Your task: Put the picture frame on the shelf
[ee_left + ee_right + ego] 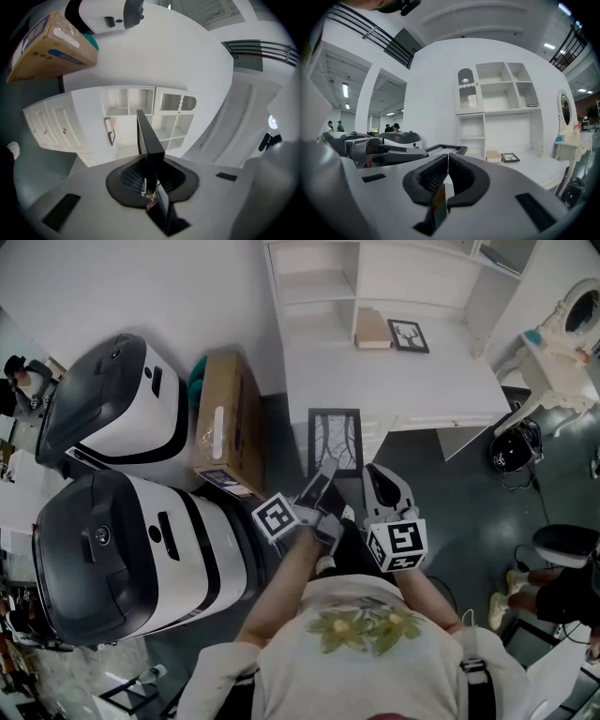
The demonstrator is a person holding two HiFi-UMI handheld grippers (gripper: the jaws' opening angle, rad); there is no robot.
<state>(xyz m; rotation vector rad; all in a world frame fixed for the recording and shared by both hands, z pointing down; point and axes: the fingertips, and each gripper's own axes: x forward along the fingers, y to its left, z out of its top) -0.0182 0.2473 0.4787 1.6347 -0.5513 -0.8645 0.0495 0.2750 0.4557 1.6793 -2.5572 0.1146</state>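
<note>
My left gripper [147, 174] has its jaws pinching the near edge of the picture frame [149, 139], the black pads pressed on either side of the thin dark moulding. The frame runs away from me edge-on in that view. From the head view, the left gripper [325, 476] holds the picture frame [335, 441] out flat and clear of any surface. It is a black frame with a pale branch print, and its far edge lines up with the front edge of the white desk top [375, 381].

My right gripper [446, 164] has its jaws pressed together with nothing between them. In the head view the right gripper [377, 476] sits just beside the left one, close to the frame's near right corner but not on it.

Ahead stands the white shelf unit [497, 89], its open compartments rising from the back edge of the desk top. On the desk top, near that back edge, a small framed picture [409, 336] lies flat. A tan box [373, 329] lies just beside it on its left.

Off the desk's left side, a cardboard box [228, 423] rests against two big black-and-white machines [122, 413]. At the right there's a white vanity with an oval mirror [574, 320].
</note>
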